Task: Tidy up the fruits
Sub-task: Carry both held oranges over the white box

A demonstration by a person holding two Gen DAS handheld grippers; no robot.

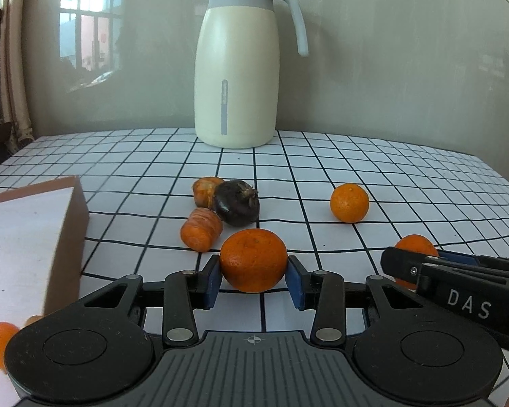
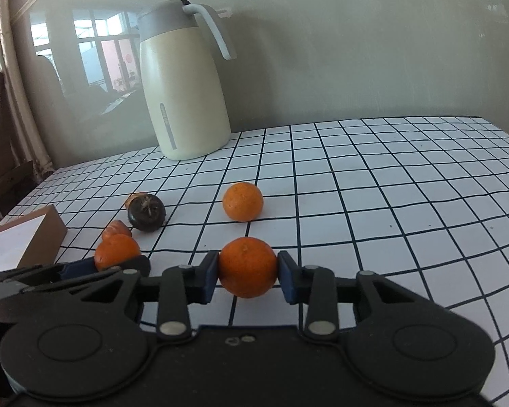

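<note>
My left gripper (image 1: 253, 279) is shut on a tangerine (image 1: 253, 259) low over the checked tablecloth. My right gripper (image 2: 247, 276) is shut on a second tangerine (image 2: 247, 266); this tangerine (image 1: 415, 246) and gripper also show at the right of the left wrist view. A third tangerine (image 1: 349, 202) (image 2: 243, 201) lies loose farther back. Two carrot pieces (image 1: 202, 229) (image 1: 205, 190) and a dark round fruit (image 1: 237, 202) (image 2: 146, 212) lie in a cluster behind my left gripper. The left tangerine (image 2: 117, 252) shows in the right wrist view too.
A cream thermos jug (image 1: 236, 68) (image 2: 183, 84) stands at the back by the wall. A brown box with a white inside (image 1: 27, 237) (image 2: 23, 237) sits at the left. A small orange fruit (image 1: 0, 341) lies at the lower left edge.
</note>
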